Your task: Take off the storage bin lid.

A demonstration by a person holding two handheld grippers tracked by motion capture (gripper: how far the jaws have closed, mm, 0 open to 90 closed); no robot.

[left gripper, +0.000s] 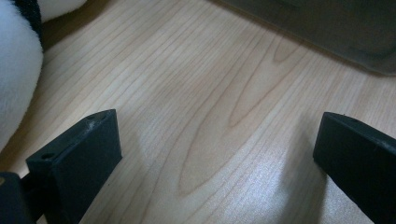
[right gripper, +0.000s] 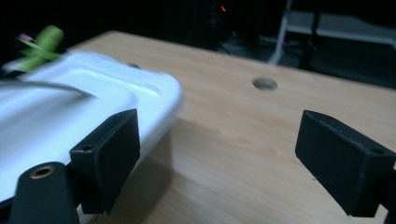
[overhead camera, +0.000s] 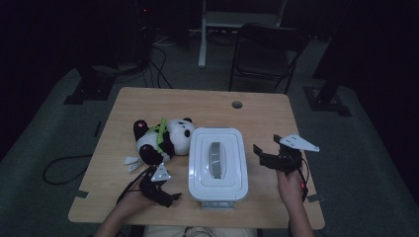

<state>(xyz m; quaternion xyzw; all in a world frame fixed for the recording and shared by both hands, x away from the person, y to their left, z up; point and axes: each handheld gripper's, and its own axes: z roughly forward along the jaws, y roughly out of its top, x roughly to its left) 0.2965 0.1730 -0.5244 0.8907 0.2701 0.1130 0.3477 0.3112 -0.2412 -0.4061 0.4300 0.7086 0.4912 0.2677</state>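
The left tool (overhead camera: pixel 159 190) hangs open over bare wood beside the white lidded box (overhead camera: pixel 218 163); the right tool (overhead camera: pixel 274 150) gapes open, empty, on the box's other side. A toy panda (overhead camera: pixel 163 139) lies on the table (overhead camera: pixel 207 106), touching the box's left edge.

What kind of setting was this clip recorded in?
Probably a dim lab or studio set up for recording, not a home. A lone wooden table stands on grey carpet, with dark stand bases at its far corners, cables on the floor and a folding chair behind it.
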